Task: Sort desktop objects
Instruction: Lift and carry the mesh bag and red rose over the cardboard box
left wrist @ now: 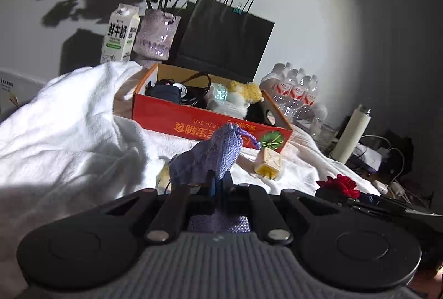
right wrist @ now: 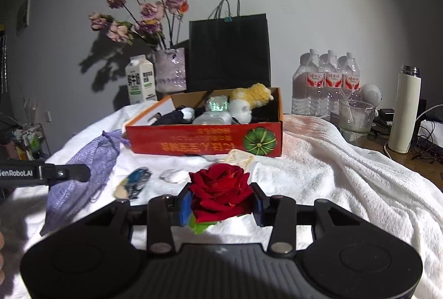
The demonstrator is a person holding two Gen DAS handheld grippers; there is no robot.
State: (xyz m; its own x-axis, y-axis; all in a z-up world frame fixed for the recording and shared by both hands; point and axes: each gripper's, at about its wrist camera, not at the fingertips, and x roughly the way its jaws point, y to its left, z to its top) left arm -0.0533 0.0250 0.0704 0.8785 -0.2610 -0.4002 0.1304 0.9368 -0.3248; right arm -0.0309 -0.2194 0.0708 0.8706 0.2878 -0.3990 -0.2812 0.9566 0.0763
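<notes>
A purple woven pouch [left wrist: 210, 155] hangs lifted over the white towel [left wrist: 83, 133], and my left gripper [left wrist: 218, 180] is shut on its lower edge. From the right wrist view the pouch [right wrist: 88, 160] is at the left, with a finger [right wrist: 63, 174] of the left gripper on it. My right gripper [right wrist: 221, 202] is shut on a red rose [right wrist: 221, 185], its blue pads against the petals on both sides. Behind stands an open red cardboard box [right wrist: 205, 141] holding a plush toy, dark items and packets. A cream cube [left wrist: 270, 163] lies in front of the box.
A blue-patterned item [right wrist: 135, 182] and a small white piece [right wrist: 174, 175] lie on the towel [right wrist: 346, 174]. At the back stand a milk carton [right wrist: 139, 83], a flower vase [right wrist: 170, 72] and a black paper bag [right wrist: 229, 52]. Water bottles [right wrist: 326, 83], a glass [right wrist: 355, 116], a white flask [right wrist: 404, 110] and cables crowd the right.
</notes>
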